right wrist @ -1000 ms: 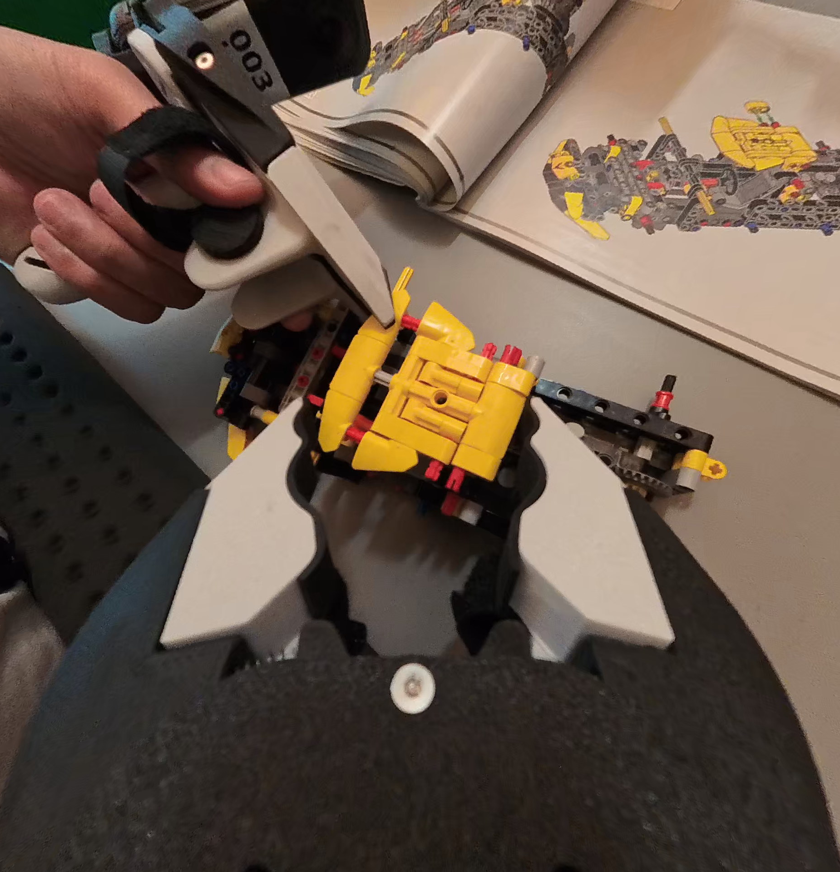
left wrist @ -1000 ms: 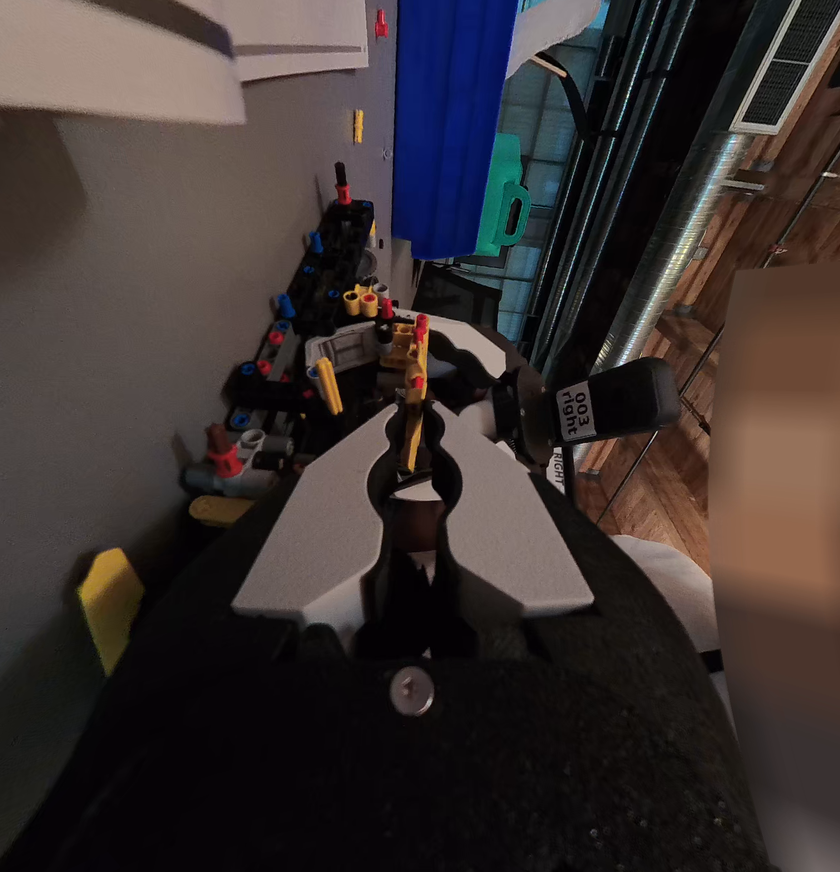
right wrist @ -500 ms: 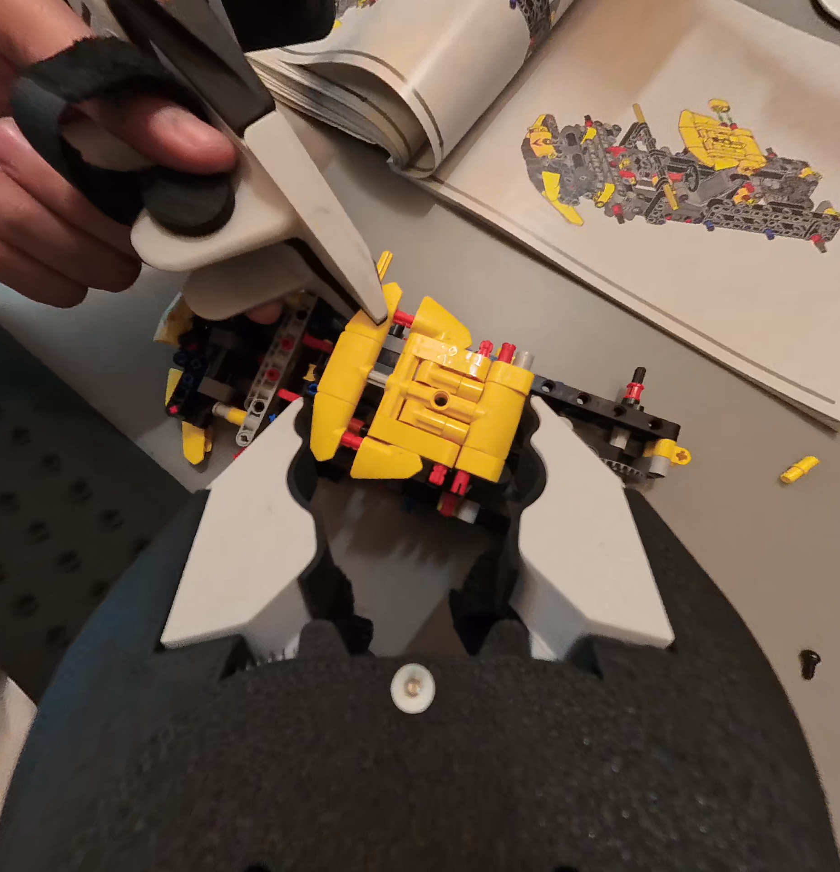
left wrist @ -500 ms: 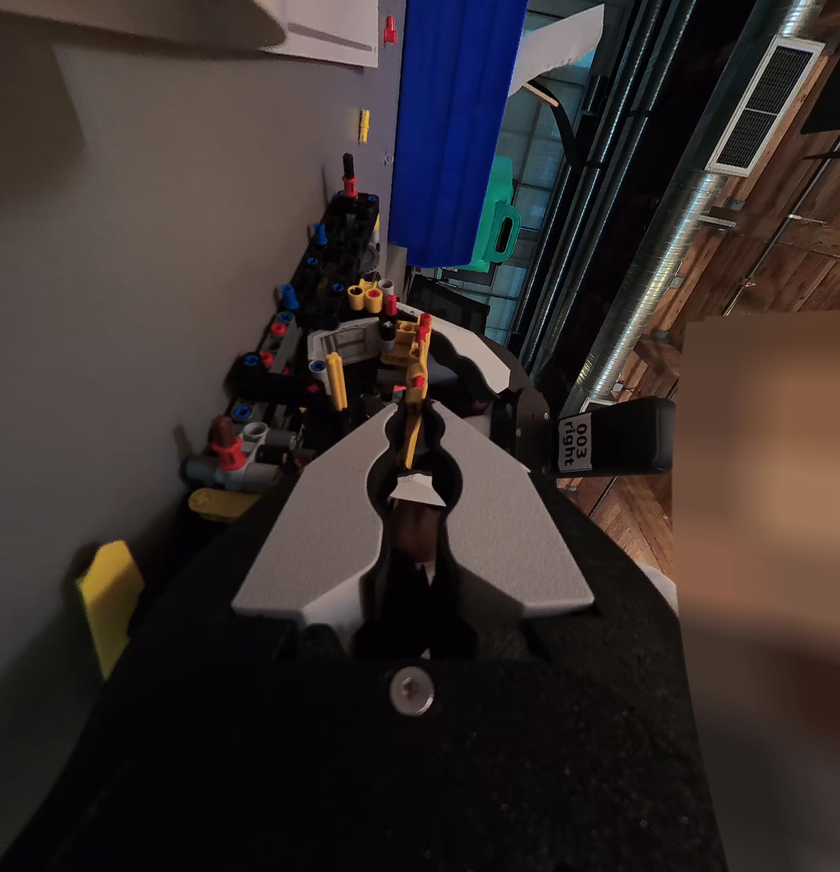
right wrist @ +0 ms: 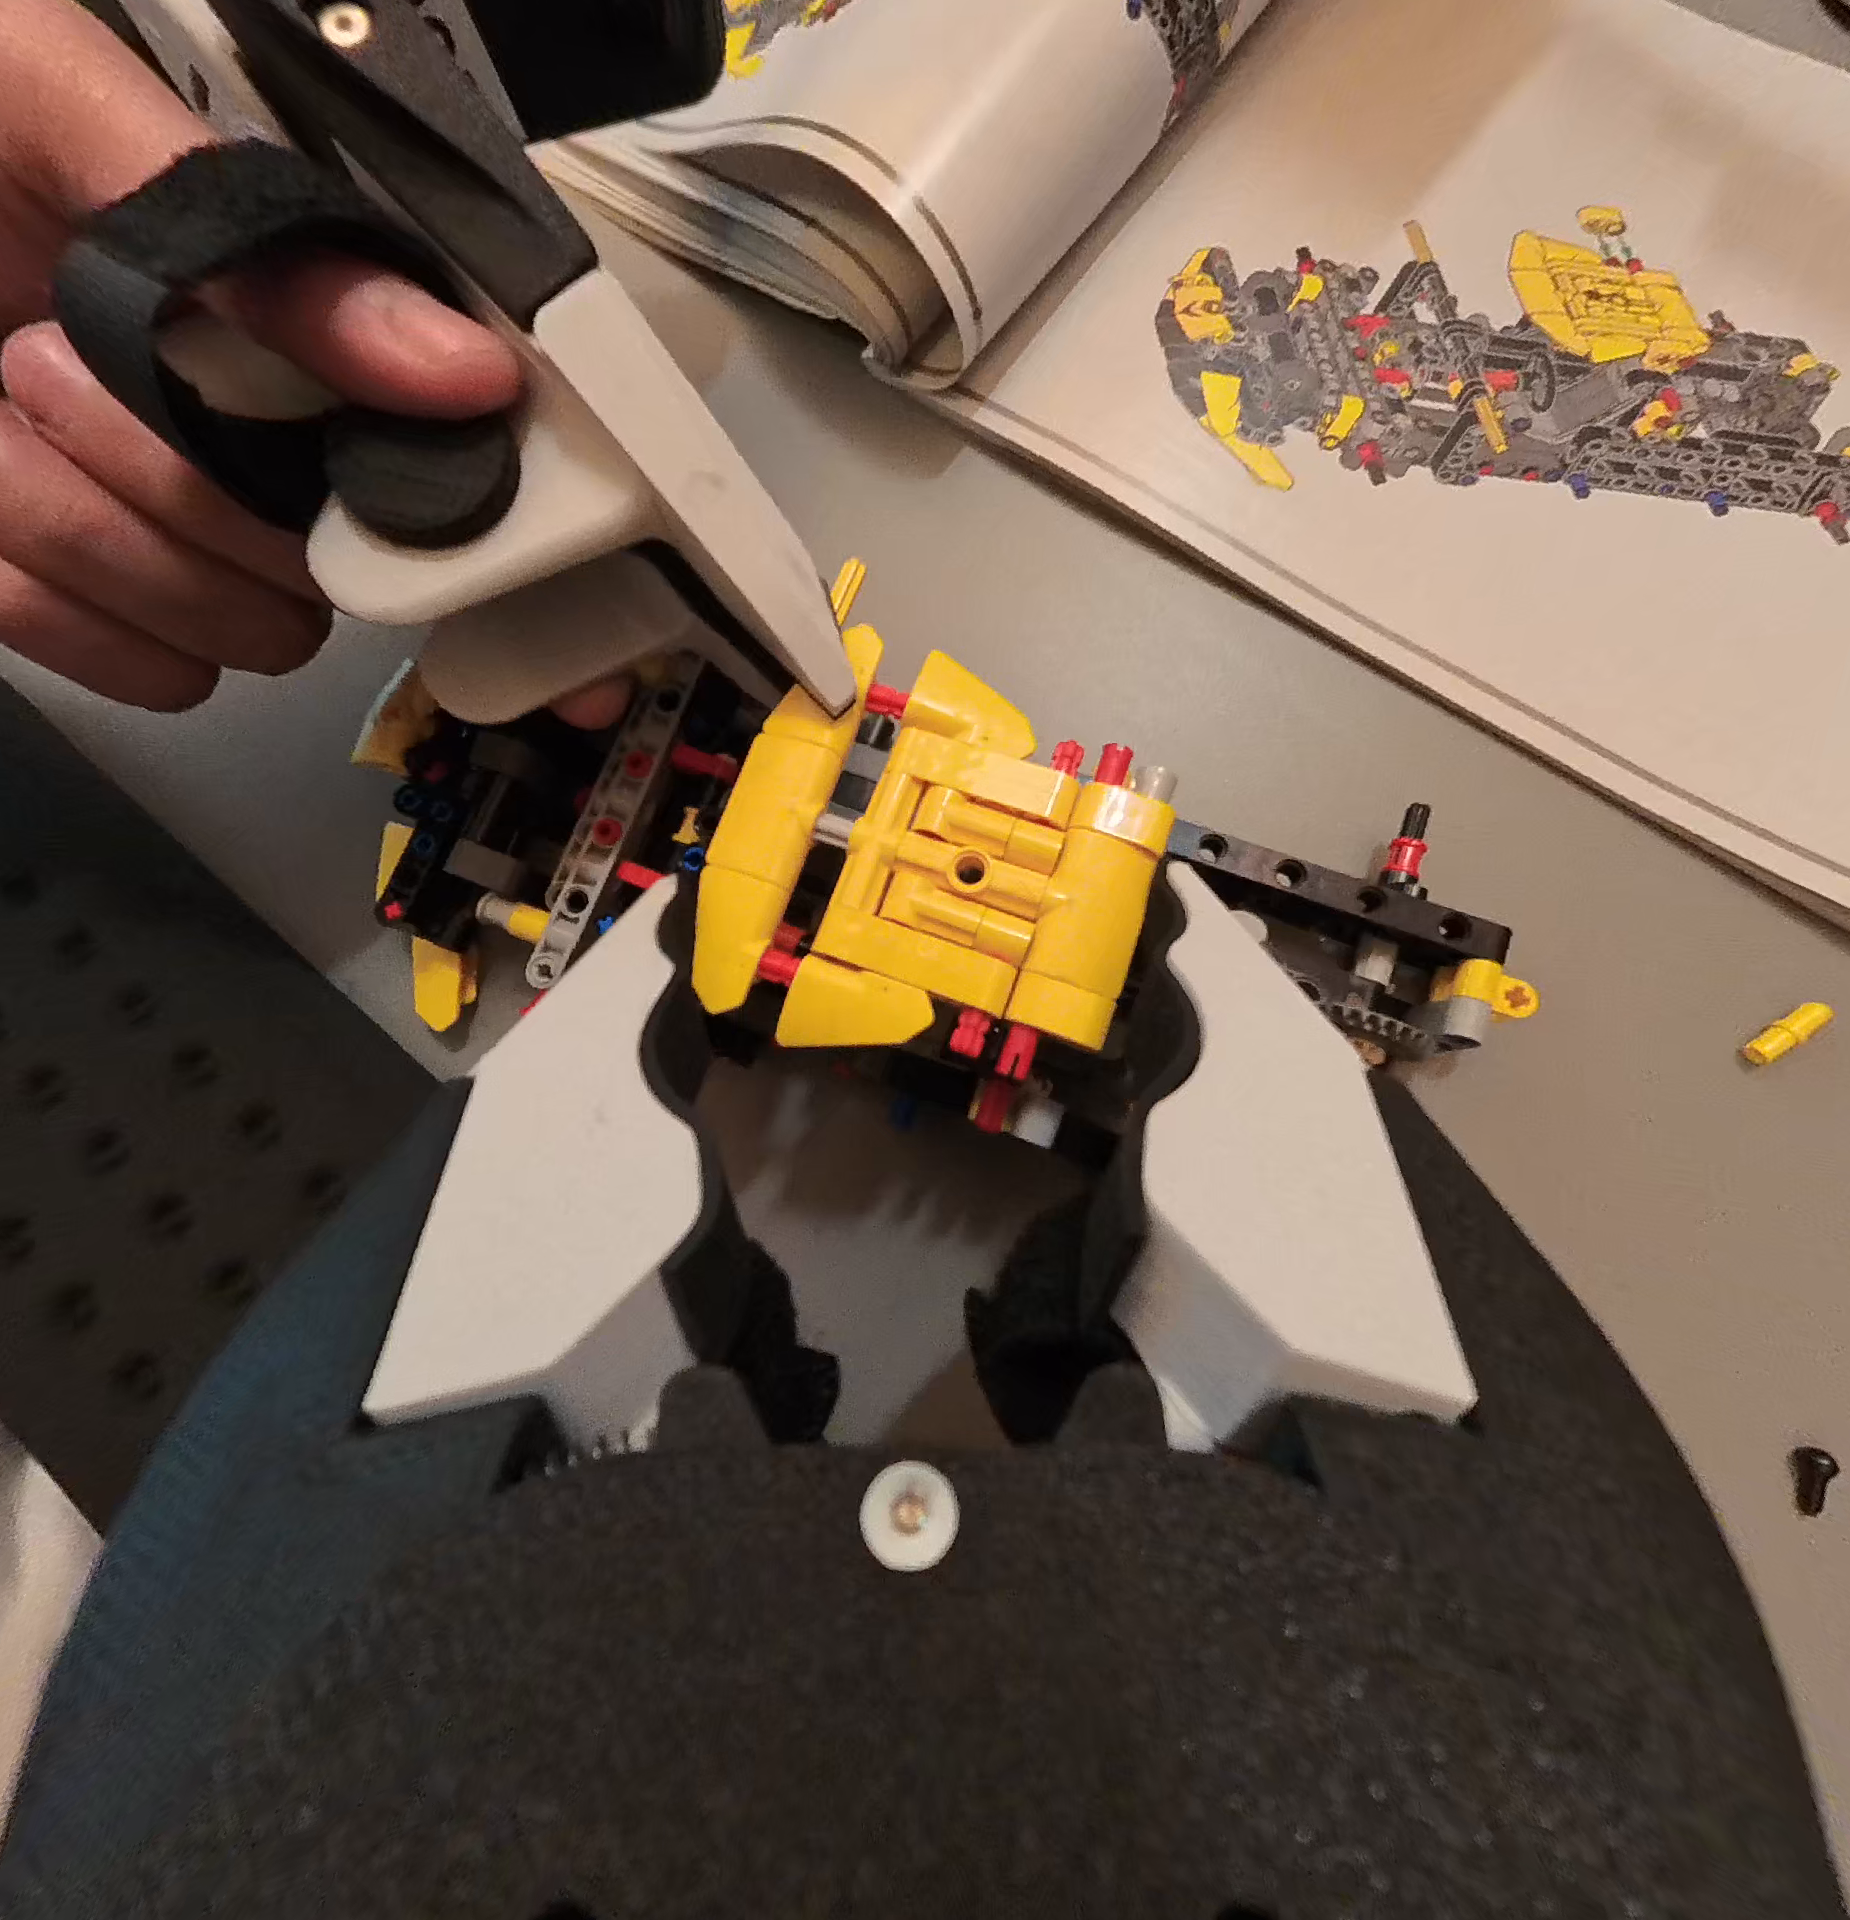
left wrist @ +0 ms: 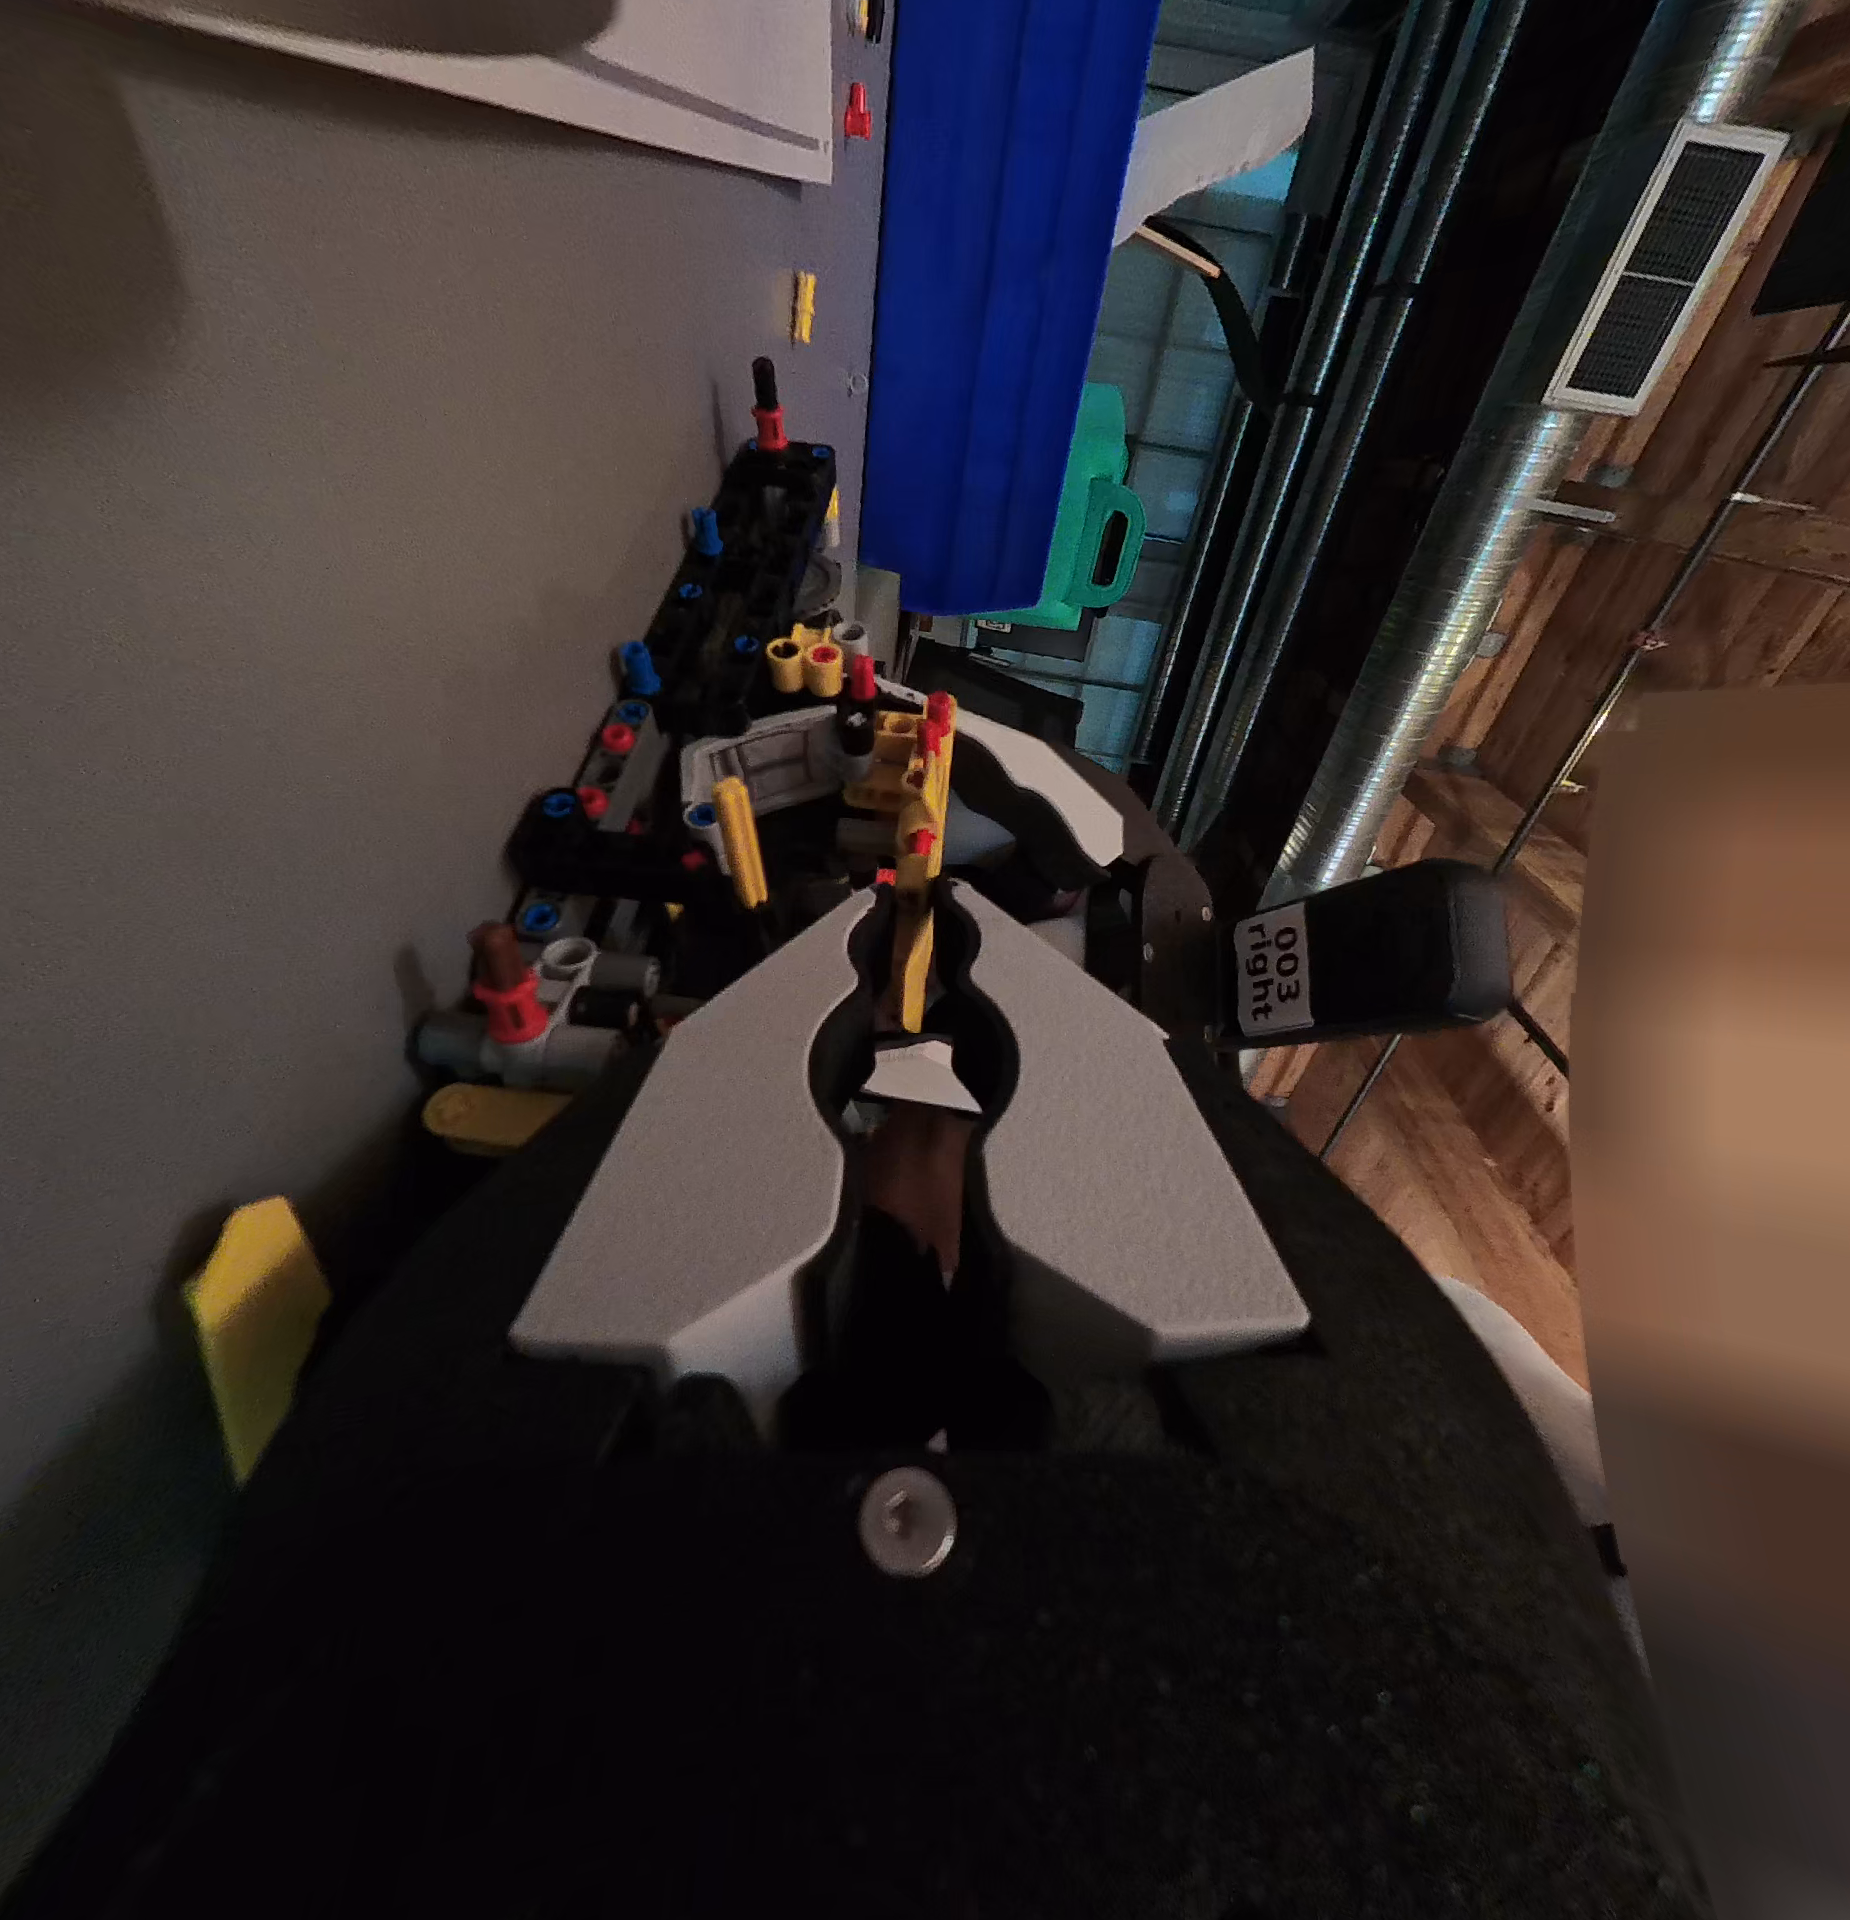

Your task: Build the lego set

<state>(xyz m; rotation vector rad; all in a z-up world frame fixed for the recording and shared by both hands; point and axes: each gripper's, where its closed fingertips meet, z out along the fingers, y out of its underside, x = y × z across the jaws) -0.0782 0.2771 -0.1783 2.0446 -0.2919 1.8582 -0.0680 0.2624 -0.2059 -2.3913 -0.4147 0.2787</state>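
The half-built yellow-and-black brick vehicle [right wrist: 931,894] lies on the grey bench [right wrist: 1627,1195], long axis crosswise. The right tongs [right wrist: 916,997] clamp its yellow cab from the near side; the left tongs [left wrist: 916,935], reaching from the opposite end, pinch a thin yellow plastic strip [left wrist: 913,966] (still unseated, I'd judge).

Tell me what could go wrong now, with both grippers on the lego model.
1. The left gripper pinches only a thin yellow piece at its tips; a twist could snap it off the lego model.
2. The right gripper straddles the yellow block; squeezing harder may dislodge the red pins.
3. Sliding the model could sweep the loose yellow pin along the table.
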